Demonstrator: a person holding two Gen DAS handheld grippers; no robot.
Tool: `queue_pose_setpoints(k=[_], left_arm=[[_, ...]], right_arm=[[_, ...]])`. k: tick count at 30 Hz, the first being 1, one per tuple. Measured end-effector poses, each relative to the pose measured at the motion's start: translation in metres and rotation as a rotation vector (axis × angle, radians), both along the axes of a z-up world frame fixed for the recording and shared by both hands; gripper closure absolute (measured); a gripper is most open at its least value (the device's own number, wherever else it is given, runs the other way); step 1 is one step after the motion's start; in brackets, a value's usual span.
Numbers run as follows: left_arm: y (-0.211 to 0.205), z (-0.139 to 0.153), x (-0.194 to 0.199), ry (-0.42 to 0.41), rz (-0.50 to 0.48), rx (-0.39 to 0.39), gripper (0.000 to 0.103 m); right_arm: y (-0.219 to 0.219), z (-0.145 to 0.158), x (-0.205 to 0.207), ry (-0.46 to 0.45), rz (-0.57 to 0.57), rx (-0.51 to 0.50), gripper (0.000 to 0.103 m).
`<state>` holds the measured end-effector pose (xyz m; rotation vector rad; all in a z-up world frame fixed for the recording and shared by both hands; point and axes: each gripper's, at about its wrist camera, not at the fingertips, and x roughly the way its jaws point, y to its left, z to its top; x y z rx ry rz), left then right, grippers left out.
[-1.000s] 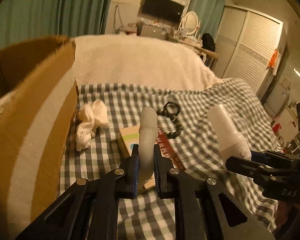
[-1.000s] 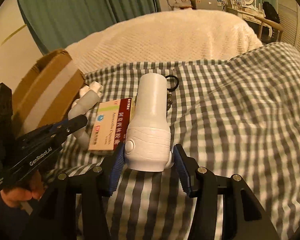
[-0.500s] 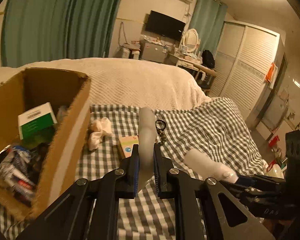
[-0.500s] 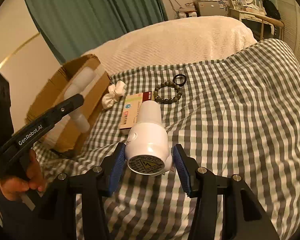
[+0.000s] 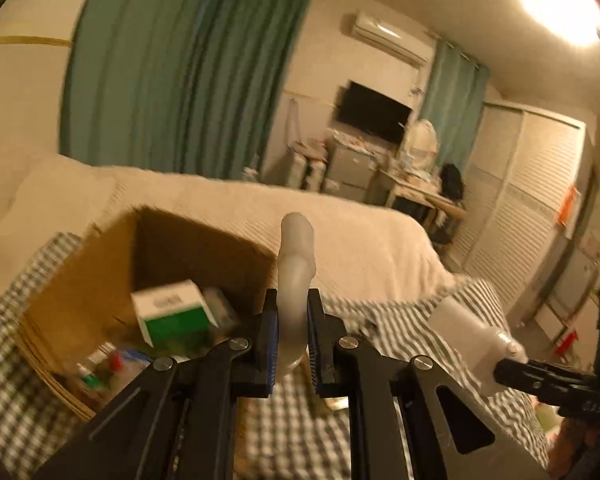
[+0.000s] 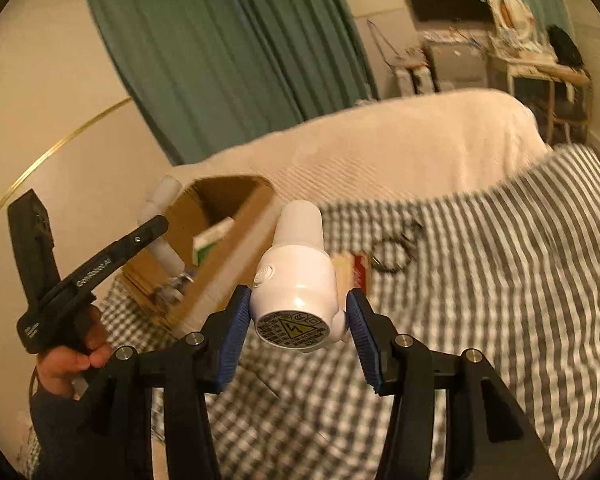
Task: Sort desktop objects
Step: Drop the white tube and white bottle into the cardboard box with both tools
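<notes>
My left gripper point(image 5: 293, 316) is shut on a pale curved tube point(image 5: 296, 264) that sticks up between its blue pads, lifted beside the open cardboard box point(image 5: 112, 264). The same left gripper point(image 6: 160, 224) shows at the left of the right wrist view, a hand under it. My right gripper point(image 6: 298, 316) is shut on a white cylindrical device point(image 6: 298, 272), its labelled end facing the camera, held above the checked cloth point(image 6: 500, 280). That device point(image 5: 472, 344) also appears at the right of the left wrist view. A flat box point(image 6: 350, 270) and a bead bracelet point(image 6: 392, 256) lie on the cloth.
The cardboard box holds a green and white carton point(image 5: 172, 312) and several small packages. A cream blanket point(image 6: 400, 140) covers the bed behind. Green curtains point(image 5: 172, 80), a wall television point(image 5: 372, 110) and a louvred wardrobe point(image 5: 520, 208) stand further back.
Both grippers have risen with their loads, so the cloth sits lower and farther in both views. The box's inside has come into sight in the left wrist view.
</notes>
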<state>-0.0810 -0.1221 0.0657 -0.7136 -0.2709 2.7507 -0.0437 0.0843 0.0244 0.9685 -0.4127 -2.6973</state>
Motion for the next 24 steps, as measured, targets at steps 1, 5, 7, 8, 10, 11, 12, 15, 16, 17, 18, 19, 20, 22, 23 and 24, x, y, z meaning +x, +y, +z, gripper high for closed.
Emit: queue_pose_setpoints(k=[1,5,7,8,10,11,12,15,16,17,18,19,20,22,23,24], left_arm=[[-0.010,0.004,-0.007,0.000,0.021,-0.003,0.091],[-0.038,0.008,-0.029,0.000,0.098,-0.016,0.091],[-0.051,-0.001,-0.045,-0.013,0.159,-0.052,0.091],[-0.057,-0.007,-0.049,-0.026,0.186,-0.062,0.091],[-0.068,-0.025,-0.053,-0.053,0.254,-0.087,0.091],[-0.072,-0.036,-0.055,-0.068,0.267,-0.107,0.091],[-0.074,-0.046,-0.057,-0.081,0.271,-0.125,0.091],[-0.085,-0.074,-0.072,-0.135,0.264,-0.126,0.091],[-0.086,-0.080,-0.074,-0.149,0.262,-0.122,0.091],[-0.087,-0.083,-0.076,-0.153,0.262,-0.125,0.090],[-0.088,-0.085,-0.077,-0.155,0.262,-0.134,0.089],[-0.088,-0.087,-0.076,-0.158,0.261,-0.150,0.086],[-0.087,-0.087,-0.074,-0.157,0.260,-0.158,0.084],[-0.084,-0.088,-0.071,-0.156,0.258,-0.166,0.062],[-0.082,-0.087,-0.069,-0.151,0.255,-0.165,0.053],[-0.082,-0.086,-0.067,-0.144,0.254,-0.163,0.040]], right_arm=[[-0.007,0.006,-0.007,0.013,0.017,0.002,0.055],[-0.042,0.027,-0.044,0.059,0.092,-0.001,0.055],[-0.069,0.029,-0.069,0.065,0.137,0.015,0.055],[-0.080,0.027,-0.080,0.062,0.155,0.015,0.055],[-0.107,0.015,-0.108,0.028,0.204,0.017,0.055],[-0.125,0.004,-0.125,-0.003,0.235,0.025,0.055],[-0.135,-0.004,-0.133,-0.014,0.243,0.032,0.055],[-0.168,-0.027,-0.155,-0.029,0.283,0.076,0.055],[-0.174,-0.032,-0.160,-0.026,0.286,0.090,0.055],[-0.181,-0.038,-0.164,-0.016,0.281,0.110,0.055],[-0.182,-0.039,-0.163,0.009,0.266,0.125,0.055],[-0.183,-0.040,-0.162,0.045,0.254,0.143,0.055],[-0.183,-0.039,-0.160,0.077,0.248,0.162,0.055],[-0.184,-0.035,-0.154,0.137,0.236,0.213,0.041],[-0.186,-0.031,-0.150,0.153,0.225,0.230,0.035],[-0.184,-0.029,-0.147,0.167,0.211,0.251,0.035]])
